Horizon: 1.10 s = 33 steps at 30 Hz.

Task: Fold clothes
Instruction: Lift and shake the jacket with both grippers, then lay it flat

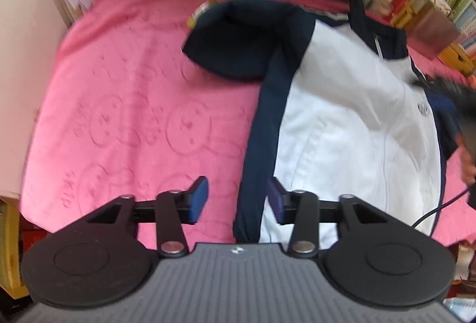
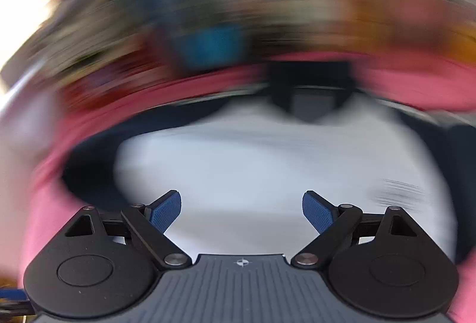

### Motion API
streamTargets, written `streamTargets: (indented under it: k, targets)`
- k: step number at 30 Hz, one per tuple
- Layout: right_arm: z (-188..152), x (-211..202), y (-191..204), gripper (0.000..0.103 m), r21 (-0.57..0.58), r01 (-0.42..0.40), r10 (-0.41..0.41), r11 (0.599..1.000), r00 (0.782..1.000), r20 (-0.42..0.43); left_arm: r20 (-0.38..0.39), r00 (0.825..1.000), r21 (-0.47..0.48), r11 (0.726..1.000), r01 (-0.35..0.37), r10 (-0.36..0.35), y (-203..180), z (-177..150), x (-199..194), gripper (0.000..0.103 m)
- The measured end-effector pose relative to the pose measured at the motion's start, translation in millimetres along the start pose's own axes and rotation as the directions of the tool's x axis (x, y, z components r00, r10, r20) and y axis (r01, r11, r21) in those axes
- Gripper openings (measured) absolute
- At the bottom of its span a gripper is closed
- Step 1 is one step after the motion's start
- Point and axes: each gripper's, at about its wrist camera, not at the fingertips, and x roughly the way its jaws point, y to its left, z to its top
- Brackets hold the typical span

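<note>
While the left wrist view looks down on the pink blanket (image 1: 119, 102), the white and navy jacket (image 1: 342, 126) lies spread on it, long axis running away from the camera, its navy side band just ahead of the left gripper (image 1: 237, 198), whose 2 pads stand apart around nothing. That hand looks nearer the band's hem. From the right wrist, heavily blurred, the right gripper (image 2: 241, 211) hangs over the jacket's white panel (image 2: 253, 162), pads wide apart, empty.
</note>
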Motion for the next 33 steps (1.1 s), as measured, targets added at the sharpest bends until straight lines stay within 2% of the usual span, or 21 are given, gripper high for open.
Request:
streamTargets:
  k: [1, 3, 7, 10, 14, 15, 16, 17, 18, 19, 20, 23, 29, 30, 32, 33]
  targets:
    - [2.8, 0.9, -35.4, 0.089, 0.058, 0.077, -0.077, 0.995, 0.997, 0.009, 0.018, 1.0, 0.015, 1.0, -0.013, 0.013, -7.7, 4.1, -0.5, 0.056]
    - [9.8, 6.1, -103.8, 0.089, 0.166, 0.218, -0.226, 0.962, 0.974, 0.028, 0.041, 0.999, 0.031, 0.999, -0.02, 0.019, -29.8, 13.7, 6.7, 0.058]
    - [10.5, 13.6, -213.4, 0.089, 0.392, 0.332, -0.36, 0.858, 0.933, -0.002, 0.013, 1.0, -0.005, 1.0, 0.004, -0.004, -75.1, 30.9, 38.5, 0.059]
    - [10.2, 29.3, -266.7, 0.089, 0.496, 0.308, -0.341, 0.812, 0.94, -0.025, -0.042, 0.999, -0.038, 0.999, -0.017, 0.015, -102.6, 35.1, 64.6, 0.059]
    - [13.6, 51.4, -296.8, 0.084, 0.53, 0.238, -0.257, 0.814, 0.966, -0.039, -0.096, 0.994, -0.032, 0.997, -0.063, 0.06, -136.9, 37.5, 88.6, 0.059]
    - [15.9, 52.0, -295.8, 0.064, 0.504, 0.261, -0.278, 0.823, 0.96, -0.043, -0.106, 0.992, -0.026, 0.997, -0.072, 0.069, -144.8, 38.0, 92.8, 0.059]
    - [18.5, 52.1, -294.4, 0.029, 0.473, 0.289, -0.305, 0.832, 0.951, -0.046, -0.113, 0.991, -0.02, 0.997, -0.079, 0.077, -152.4, 38.1, 96.0, 0.059]
    - [21.2, 52.1, -293.0, 0.01, 0.442, 0.317, -0.331, 0.839, 0.942, -0.048, -0.117, 0.99, -0.014, 0.996, -0.085, 0.083, -159.6, 37.8, 98.1, 0.059]
    - [23.0, 49.0, -295.7, 0.007, 0.439, 0.302, -0.316, 0.847, 0.948, -0.042, -0.118, 0.989, -0.008, 0.996, -0.09, 0.088, -166.8, 37.6, 99.6, 0.059]
    - [24.8, 45.3, -299.2, 0.006, 0.441, 0.277, -0.293, 0.854, 0.956, -0.034, -0.118, 0.989, -0.001, 0.996, -0.093, 0.093, -173.8, 37.5, 100.6, 0.059]
    - [29.9, 38.9, -304.0, 0.006, 0.416, 0.288, -0.307, 0.863, 0.952, -0.022, -0.118, 0.988, 0.004, 0.995, -0.097, 0.097, -180.2, 37.5, 101.6, 0.059]
    - [47.5, 17.7, -319.0, 0.006, 0.324, 0.342, -0.369, 0.882, 0.929, 0.024, -0.116, 0.988, 0.016, 0.995, -0.103, 0.104, -196.6, 37.8, 101.4, 0.059]
    - [72.4, -10.3, -342.1, 0.005, 0.193, 0.423, -0.443, 0.885, 0.894, 0.073, -0.101, 0.987, 0.026, 0.992, -0.123, 0.125, -208.1, 41.1, 96.1, 0.063]
    - [76.5, -14.9, -345.9, 0.0, 0.172, 0.436, -0.454, 0.883, 0.887, 0.082, -0.097, 0.987, 0.027, 0.991, -0.128, 0.13, -208.0, 41.4, 94.9, 0.063]
    - [84.7, -24.1, -353.5, 0.009, 0.129, 0.463, -0.476, 0.877, 0.874, 0.101, -0.09, 0.986, 0.029, 0.99, -0.138, 0.14, -207.9, 42.2, 92.7, 0.064]
    - [88.8, -28.7, -357.3, 0.028, 0.108, 0.476, -0.486, 0.873, 0.867, 0.111, -0.087, 0.986, 0.029, 0.989, -0.143, 0.145, -207.9, 42.5, 91.6, 0.066]
